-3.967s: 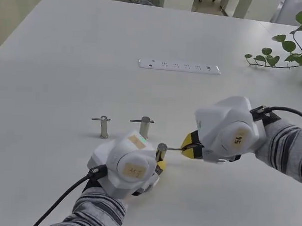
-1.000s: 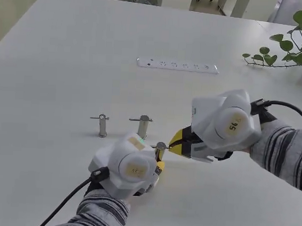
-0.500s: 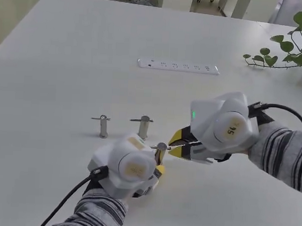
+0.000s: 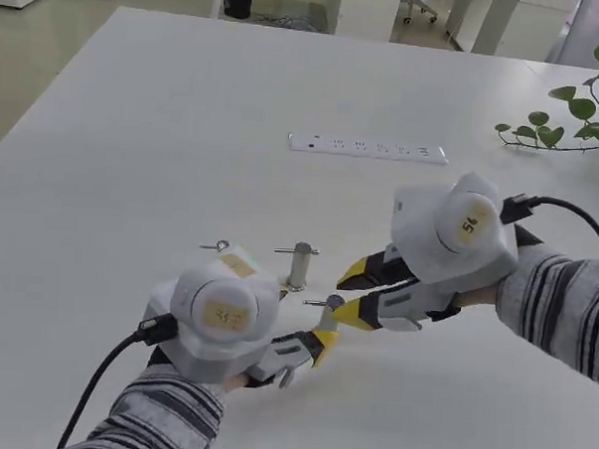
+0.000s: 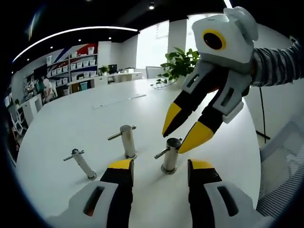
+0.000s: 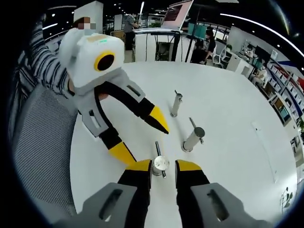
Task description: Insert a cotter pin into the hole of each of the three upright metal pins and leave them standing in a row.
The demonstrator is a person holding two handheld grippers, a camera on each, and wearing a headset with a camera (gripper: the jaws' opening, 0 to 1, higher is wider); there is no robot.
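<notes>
And there it goes: the right hand-held gripper (image 4: pixel 350 293) lets go! A second ago its yellow-tipped jaws were pinched on the third cotter pin (image 5: pixel 161 153), feeding it in from the right. Now they stand spread and hold nothing, with the head of the third metal pin (image 5: pixel 170 159) between the tips; whether a tip brushes it I cannot tell. The cotter pin sits crosswise through the hole, its end poking out to the left. The left hand-held gripper (image 6: pixel 142 141) has given up its steadying grip too. Its jaws are wide and empty on either side of the pin's base, apart from it, and the pin stands upright on the worktop (image 4: pixel 184 130) on its own. By my reading that is the last insertion made, so what remains is to draw both grippers clear without knocking anything. One quibble: the third pin stands a little nearer than the other two, so the row looks slightly bent and may want a nudge. The count: three metal pins, all upright, namely the left metal pin (image 5: pixel 83 164), the middle metal pin (image 4: pixel 299 265) and the third at the right. Three cotter pins, counting the left cotter pin (image 5: pixel 72 155) and the middle cotter pin (image 5: pixel 115 136), one through each. Two grippers, both empty. Far across the worktop there is one power strip (image 4: pixel 367 147), and at the far right one leafy plant (image 4: pixel 564 94).
</notes>
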